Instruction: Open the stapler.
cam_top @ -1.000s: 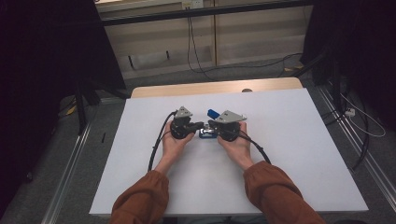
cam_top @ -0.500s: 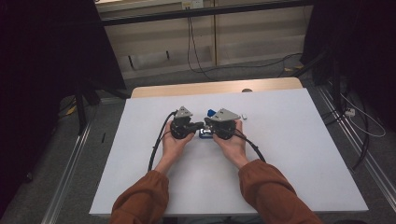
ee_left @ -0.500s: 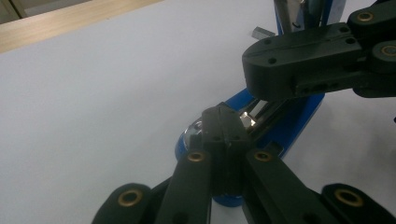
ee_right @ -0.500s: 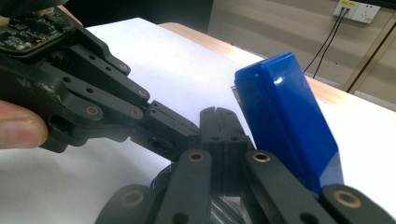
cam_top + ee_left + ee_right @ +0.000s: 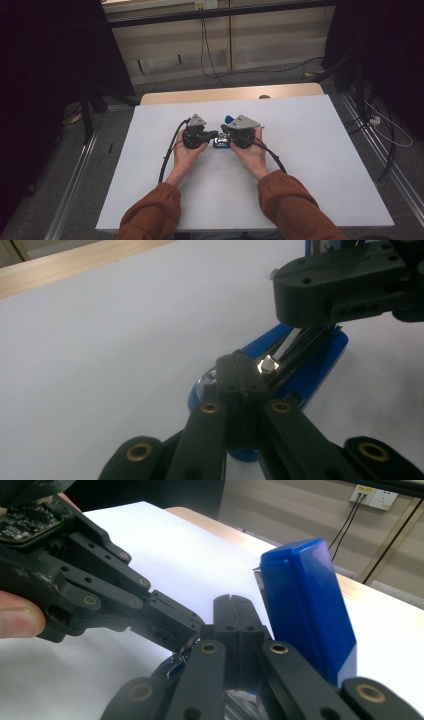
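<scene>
A small blue case lies in the middle of the white table. Its blue lid stands up open, just right of my right gripper, whose jaws are pressed together. My left gripper is also shut, its tips over the blue case's base, where thin black pieces and a small shiny tip lie. In the high view the left gripper and right gripper meet nose to nose over the case. Whether either pinches a thin piece I cannot tell.
A wooden strip borders the table's far edge. Black cables trail from both grippers across the white surface. Metal rails and dark stands flank the table, with loose cables on the floor at the right.
</scene>
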Motion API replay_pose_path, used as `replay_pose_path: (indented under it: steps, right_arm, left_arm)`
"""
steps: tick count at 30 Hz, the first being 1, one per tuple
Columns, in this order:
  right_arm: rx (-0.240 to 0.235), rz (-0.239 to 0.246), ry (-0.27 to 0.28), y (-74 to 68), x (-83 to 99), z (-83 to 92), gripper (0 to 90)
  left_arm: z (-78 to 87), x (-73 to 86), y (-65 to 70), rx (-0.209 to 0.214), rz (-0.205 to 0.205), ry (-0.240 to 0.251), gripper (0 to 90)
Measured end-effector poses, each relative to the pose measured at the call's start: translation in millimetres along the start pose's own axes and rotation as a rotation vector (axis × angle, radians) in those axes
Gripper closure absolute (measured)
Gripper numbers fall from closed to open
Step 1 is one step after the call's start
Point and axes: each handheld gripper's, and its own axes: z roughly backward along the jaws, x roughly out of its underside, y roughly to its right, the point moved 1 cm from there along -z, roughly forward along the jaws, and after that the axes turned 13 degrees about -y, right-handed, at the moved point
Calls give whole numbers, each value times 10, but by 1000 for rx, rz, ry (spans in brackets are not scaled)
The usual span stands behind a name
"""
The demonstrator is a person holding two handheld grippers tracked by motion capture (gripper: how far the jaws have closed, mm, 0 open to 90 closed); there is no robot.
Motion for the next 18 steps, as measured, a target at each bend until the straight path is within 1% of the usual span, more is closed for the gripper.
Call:
replay_pose_path:
  steps: [3,14,18]
  right_arm:
    - [5,-5,8,26,2,28,900]
    - [24,-9,14,130,16,136,900]
    - [29,-14,15,152,23,161,900]
  left_arm:
    - [0,1,4,0,4,1,900]
    - [3,-2,7,-10,-8,0,900]
    - [3,-2,10,-13,-6,0,900]
